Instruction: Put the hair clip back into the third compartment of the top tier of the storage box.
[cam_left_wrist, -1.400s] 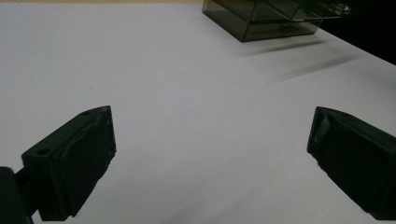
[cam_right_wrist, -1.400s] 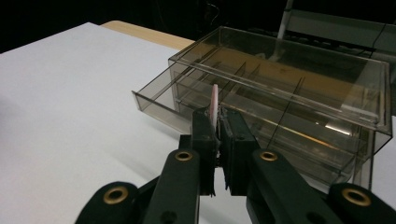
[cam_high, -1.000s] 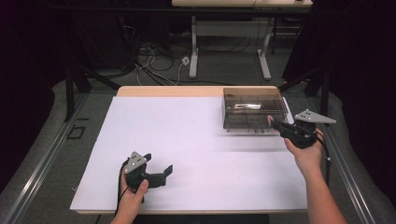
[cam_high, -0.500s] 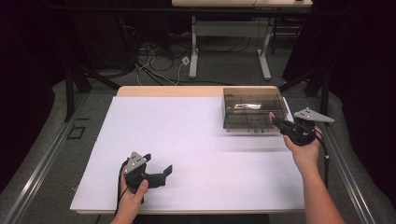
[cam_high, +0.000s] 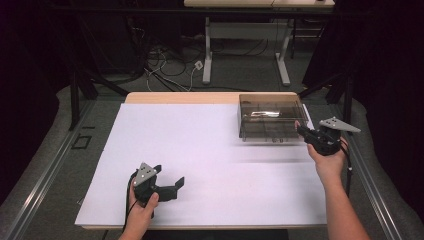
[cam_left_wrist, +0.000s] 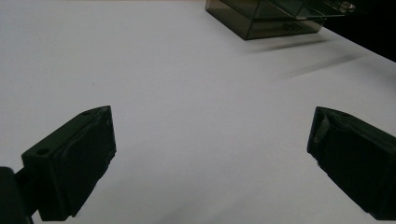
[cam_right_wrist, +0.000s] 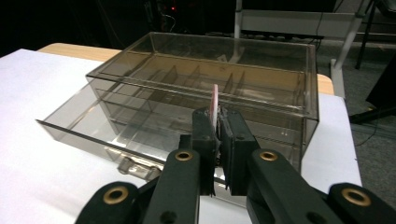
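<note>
A smoky clear drawer box (cam_high: 270, 117) stands at the table's back right. In the right gripper view the box (cam_right_wrist: 205, 70) has its lowest drawer (cam_right_wrist: 93, 126) pulled out, with dividers inside. My right gripper (cam_high: 301, 130) hovers at the box's front right corner. It is shut (cam_right_wrist: 217, 119) on a thin pink flat piece (cam_right_wrist: 215, 103) held on edge, upright, just in front of the box. My left gripper (cam_high: 177, 182) rests near the table's front left, jaws wide open (cam_left_wrist: 210, 140) with nothing between them.
White sheet (cam_high: 200, 160) covers the wooden table. The box (cam_left_wrist: 266, 18) shows far off in the left gripper view. A floor rail (cam_high: 45, 170) runs along the left, and another table's legs (cam_high: 207, 55) and cables stand behind.
My right gripper has shifted slightly by the box's front right corner, still shut on the pink piece. The left gripper has stayed in place.
</note>
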